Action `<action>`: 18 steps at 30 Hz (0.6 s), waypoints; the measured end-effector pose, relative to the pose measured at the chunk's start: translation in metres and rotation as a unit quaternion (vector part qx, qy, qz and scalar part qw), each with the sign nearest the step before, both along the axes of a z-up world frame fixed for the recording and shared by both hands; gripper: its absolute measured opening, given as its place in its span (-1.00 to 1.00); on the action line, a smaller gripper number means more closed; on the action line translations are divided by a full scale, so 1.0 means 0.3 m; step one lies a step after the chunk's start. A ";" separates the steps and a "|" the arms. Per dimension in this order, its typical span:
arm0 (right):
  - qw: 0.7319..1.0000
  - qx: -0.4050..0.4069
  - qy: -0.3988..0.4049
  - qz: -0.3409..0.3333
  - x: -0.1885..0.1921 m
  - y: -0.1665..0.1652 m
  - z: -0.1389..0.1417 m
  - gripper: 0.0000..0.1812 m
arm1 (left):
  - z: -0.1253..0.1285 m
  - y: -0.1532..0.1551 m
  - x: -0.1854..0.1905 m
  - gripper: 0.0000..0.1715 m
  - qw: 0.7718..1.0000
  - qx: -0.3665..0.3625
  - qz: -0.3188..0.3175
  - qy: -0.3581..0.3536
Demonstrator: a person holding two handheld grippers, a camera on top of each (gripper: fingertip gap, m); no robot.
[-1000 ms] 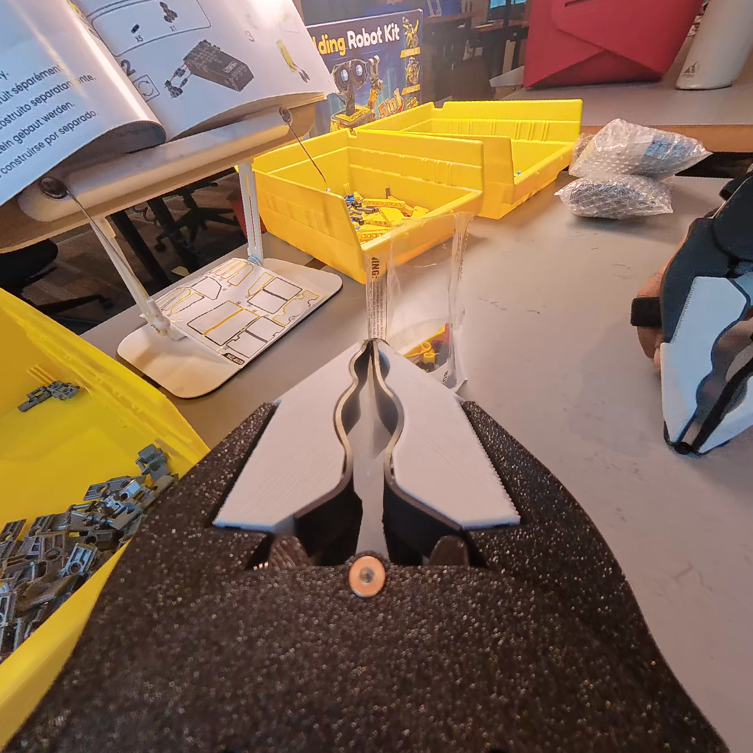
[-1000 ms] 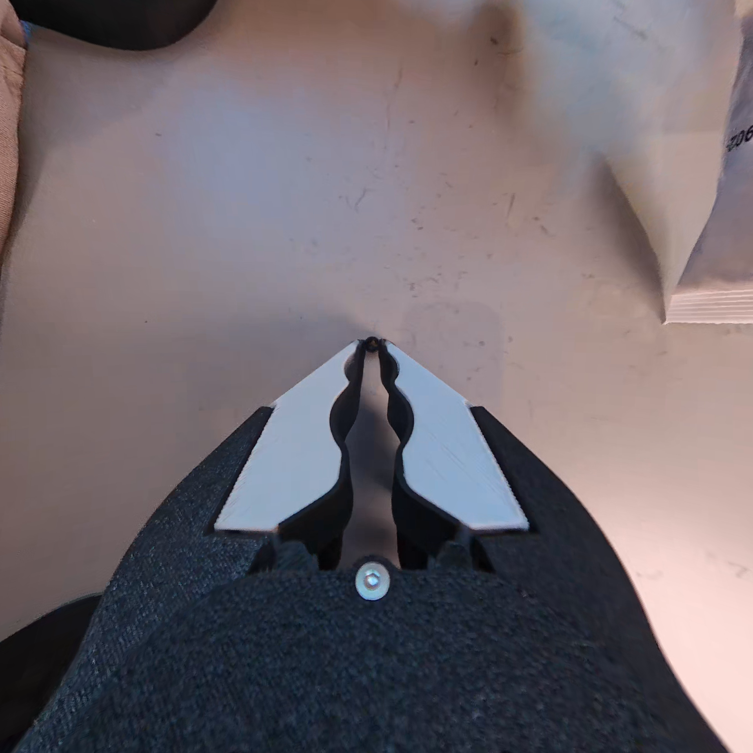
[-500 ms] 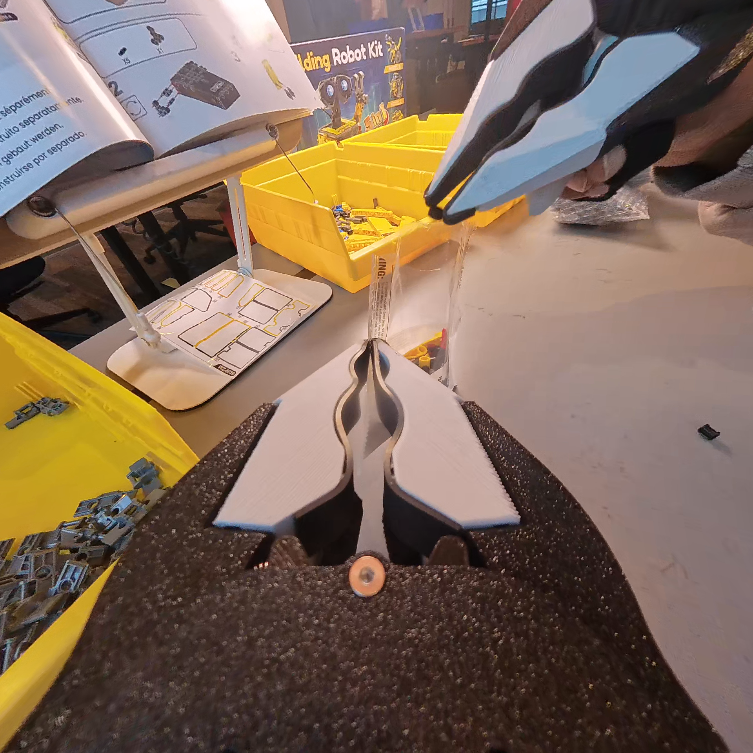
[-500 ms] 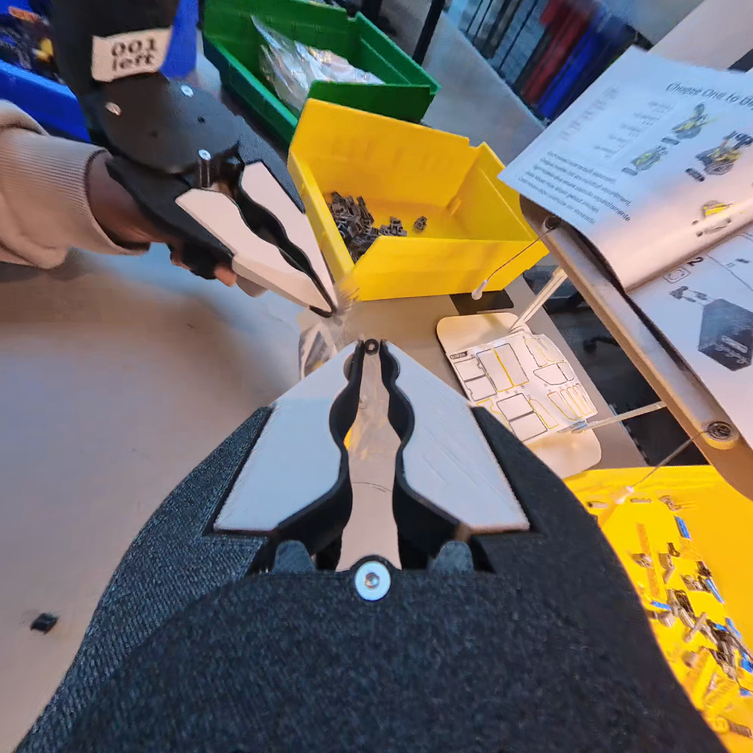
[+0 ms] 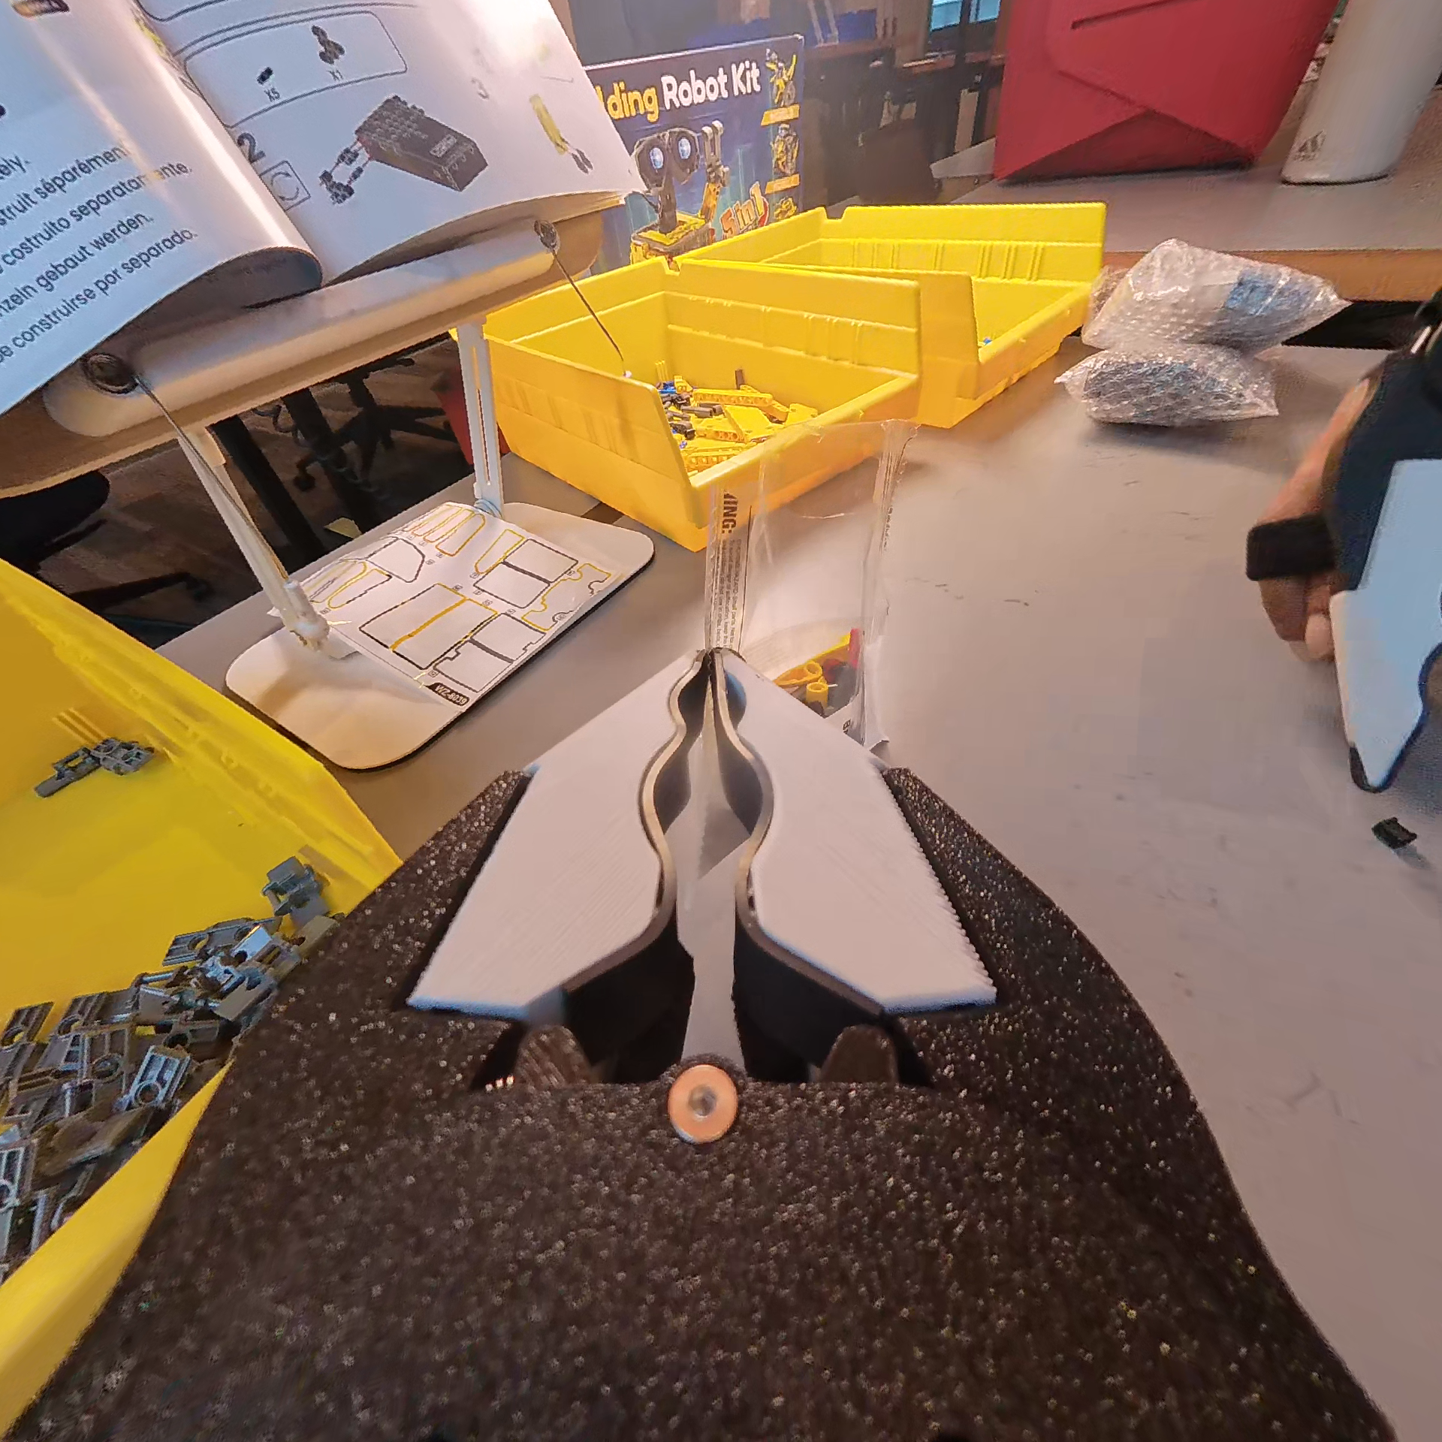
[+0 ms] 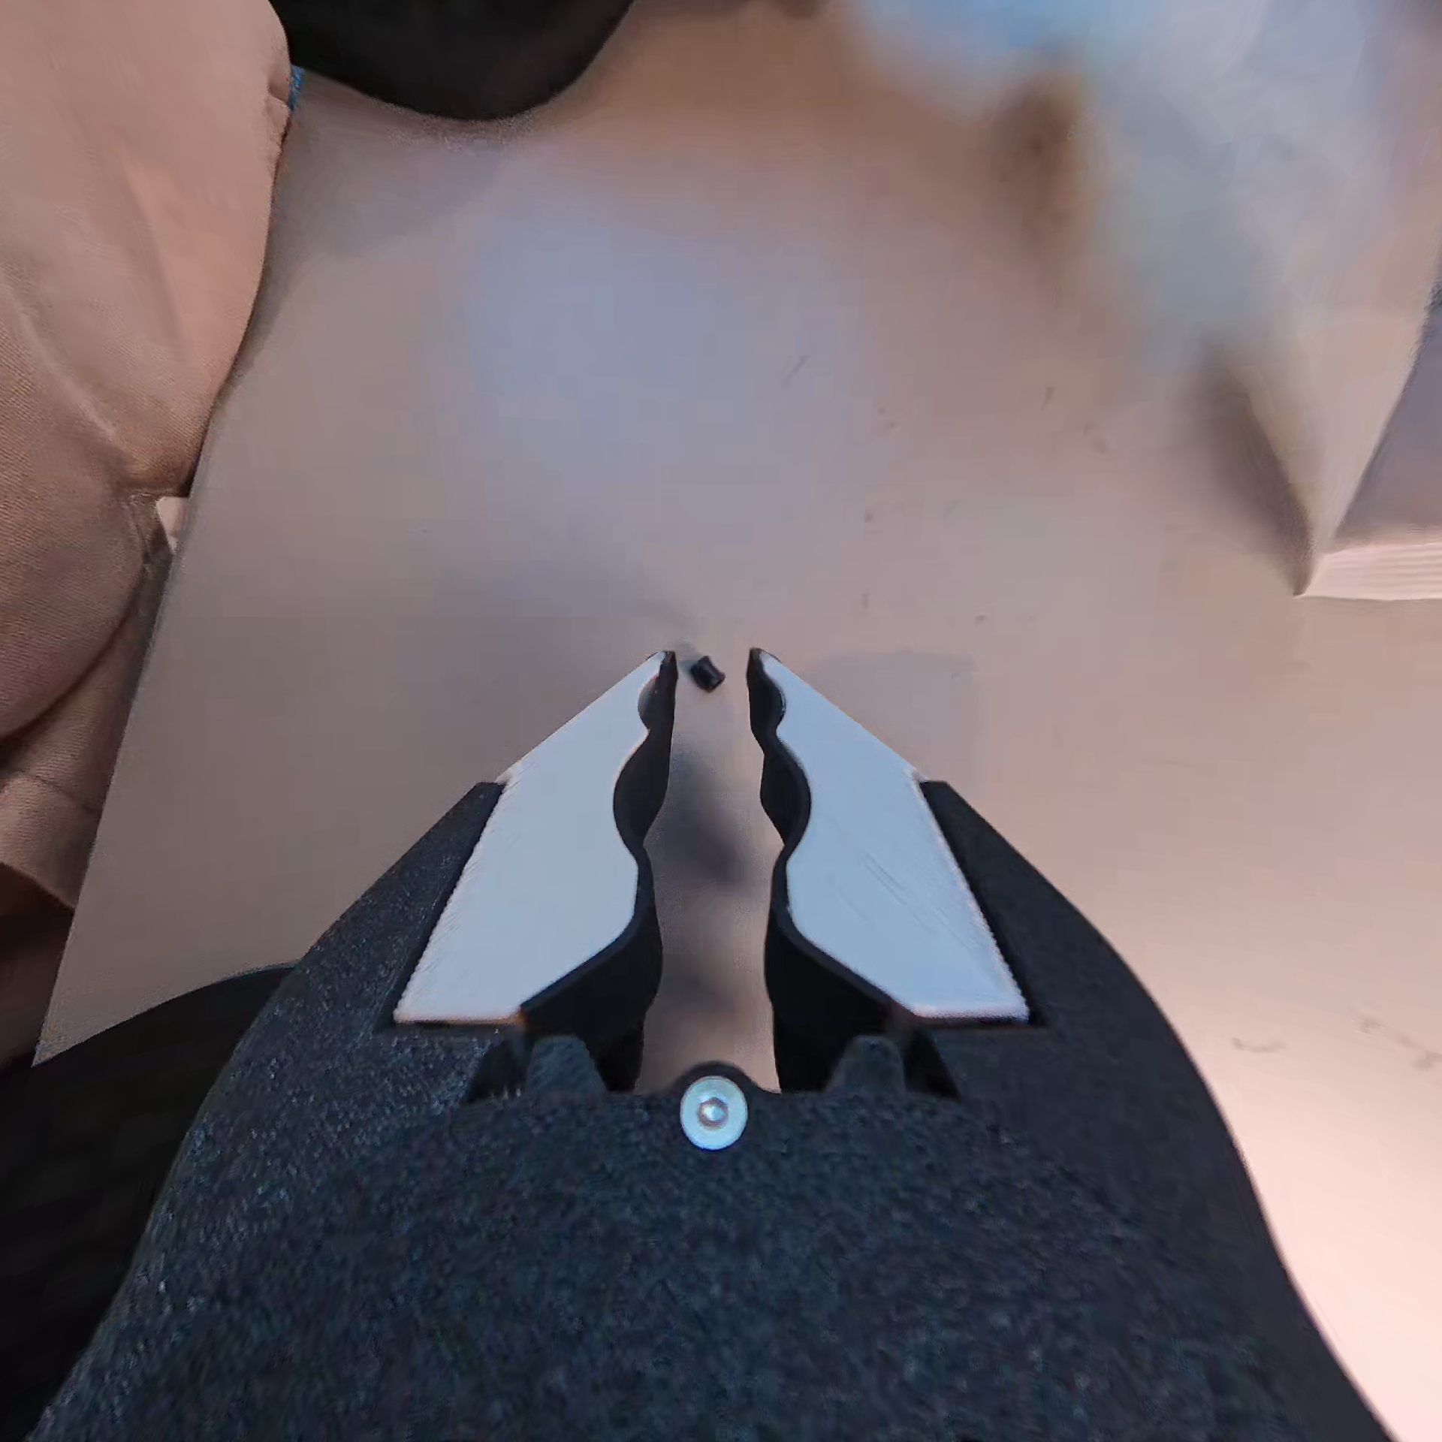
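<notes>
The left gripper (image 5: 712, 658) is pinching shut on the edge of a clear plastic bag (image 5: 811, 562), which is standing upright on the grey table (image 5: 1053, 702) with small yellow and red pieces (image 5: 819, 673) sitting at its bottom. A yellow bin (image 5: 663, 421) of yellow parts is lying just behind the bag. The right gripper (image 6: 708, 659) is pointing down at the table with its jaws parted, and a tiny black piece (image 6: 705, 671) is lying between its fingertips, touching neither
</notes>
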State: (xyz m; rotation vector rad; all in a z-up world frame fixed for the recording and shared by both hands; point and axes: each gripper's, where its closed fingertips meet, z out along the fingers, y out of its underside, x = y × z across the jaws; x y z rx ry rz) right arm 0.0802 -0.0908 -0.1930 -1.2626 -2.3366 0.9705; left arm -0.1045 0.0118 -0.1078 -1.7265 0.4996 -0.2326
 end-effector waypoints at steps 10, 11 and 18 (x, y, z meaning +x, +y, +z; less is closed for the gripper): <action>0.999 -0.005 0.051 -0.014 -0.077 0.017 0.063 -1.00 | -0.009 -0.003 0.014 -1.00 1.000 -0.004 -0.008 0.001; 0.996 -0.003 0.082 -0.025 -0.107 0.040 0.119 -1.00 | -0.008 -0.004 0.015 -1.00 1.000 -0.004 -0.010 0.000; 0.958 0.030 0.272 -0.083 -0.310 0.191 0.532 -1.00 | -0.007 -0.011 0.029 -1.00 1.000 -0.004 -0.023 -0.001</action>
